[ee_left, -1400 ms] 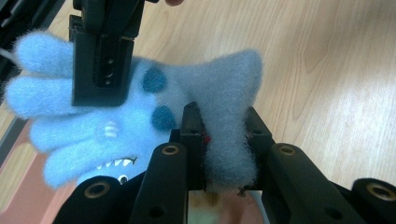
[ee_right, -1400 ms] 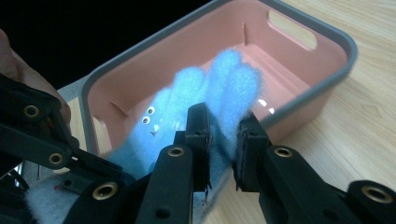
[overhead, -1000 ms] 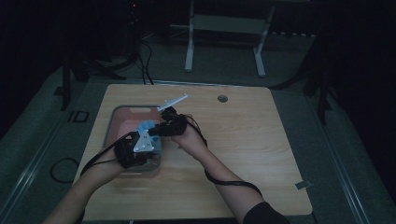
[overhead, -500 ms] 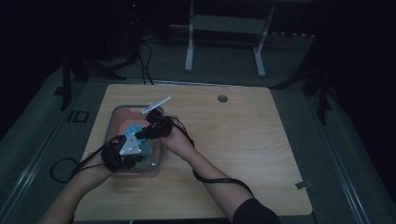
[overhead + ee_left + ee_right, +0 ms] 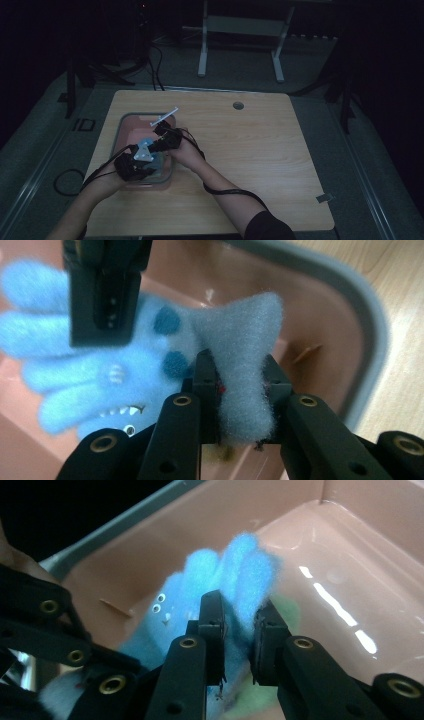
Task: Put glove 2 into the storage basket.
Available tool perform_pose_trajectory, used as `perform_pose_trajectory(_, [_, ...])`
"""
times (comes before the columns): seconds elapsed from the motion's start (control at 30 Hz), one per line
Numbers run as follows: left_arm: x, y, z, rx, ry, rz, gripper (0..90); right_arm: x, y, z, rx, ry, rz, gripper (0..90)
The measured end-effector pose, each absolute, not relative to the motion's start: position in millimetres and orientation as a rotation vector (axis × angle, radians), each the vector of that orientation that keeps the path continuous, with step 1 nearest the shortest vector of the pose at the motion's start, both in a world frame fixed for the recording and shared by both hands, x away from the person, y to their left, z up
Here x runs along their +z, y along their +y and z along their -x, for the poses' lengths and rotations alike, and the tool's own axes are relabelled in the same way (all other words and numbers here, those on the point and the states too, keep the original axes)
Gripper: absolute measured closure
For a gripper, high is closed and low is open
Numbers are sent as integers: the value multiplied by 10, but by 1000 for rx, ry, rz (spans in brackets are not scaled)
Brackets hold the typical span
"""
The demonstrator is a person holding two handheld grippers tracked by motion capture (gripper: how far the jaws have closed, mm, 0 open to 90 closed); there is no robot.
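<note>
Your left gripper [image 5: 239, 390] is clamped on the paler, greyish cuff end of a fluffy blue glove [image 5: 125, 365]; your right gripper [image 5: 239, 630] pinches the glove's bright blue finger end [image 5: 235, 575]. You thus hold the glove between both grippers, over the pink tray [image 5: 131, 125] with the grey rim at the left of the table [image 5: 260, 165].

Hidden or unclear: in the high view the glove [image 5: 156, 161] shows as a small blue patch between your hands, mostly covered by the left gripper's grey plate [image 5: 143, 151]. Whether the glove touches the tray floor cannot be told. In the left gripper view the right gripper's jaw crosses the glove's fingers at upper left and is cut off by the top edge. In the right gripper view a green thing [image 5: 285, 615] lies behind and under the glove, its shape too hidden to name. The room beyond the table is dark.

Edges and room: the tray's near right corner [image 5: 370, 340] curves close beside the left gripper. A thin white stick [image 5: 164, 117] rests across the tray's far rim. The table right of the tray is bare wood, up to a round hole [image 5: 238, 105] near the far edge.
</note>
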State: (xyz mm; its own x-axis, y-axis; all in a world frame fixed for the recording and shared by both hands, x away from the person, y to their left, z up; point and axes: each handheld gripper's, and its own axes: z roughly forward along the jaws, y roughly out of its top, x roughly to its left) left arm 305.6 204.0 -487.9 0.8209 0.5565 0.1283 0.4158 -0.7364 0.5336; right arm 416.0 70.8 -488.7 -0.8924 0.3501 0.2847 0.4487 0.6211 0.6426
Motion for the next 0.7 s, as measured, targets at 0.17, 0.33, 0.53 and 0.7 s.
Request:
perform_pose_trajectory(0.17, [-4923,2039,-3119,356,729,-2516,760,-4877,766,-4154,-1086,-2777,648,775])
perform_pose_trajectory(0.33, [-4942,2034,-3141,340,735,-2523,744,-4872,773,-4147,-1071,-2776,654,665])
perform_pose_trajectory(0.53, [-4942,2032,-3150,329,743,-2522,645,-4805,700,-4170,-1112,-2800,679,503])
perform_pose_trajectory(0.7, [-4929,2034,-3131,367,772,-2503,479,-4676,593,-4168,-1176,-2799,680,399])
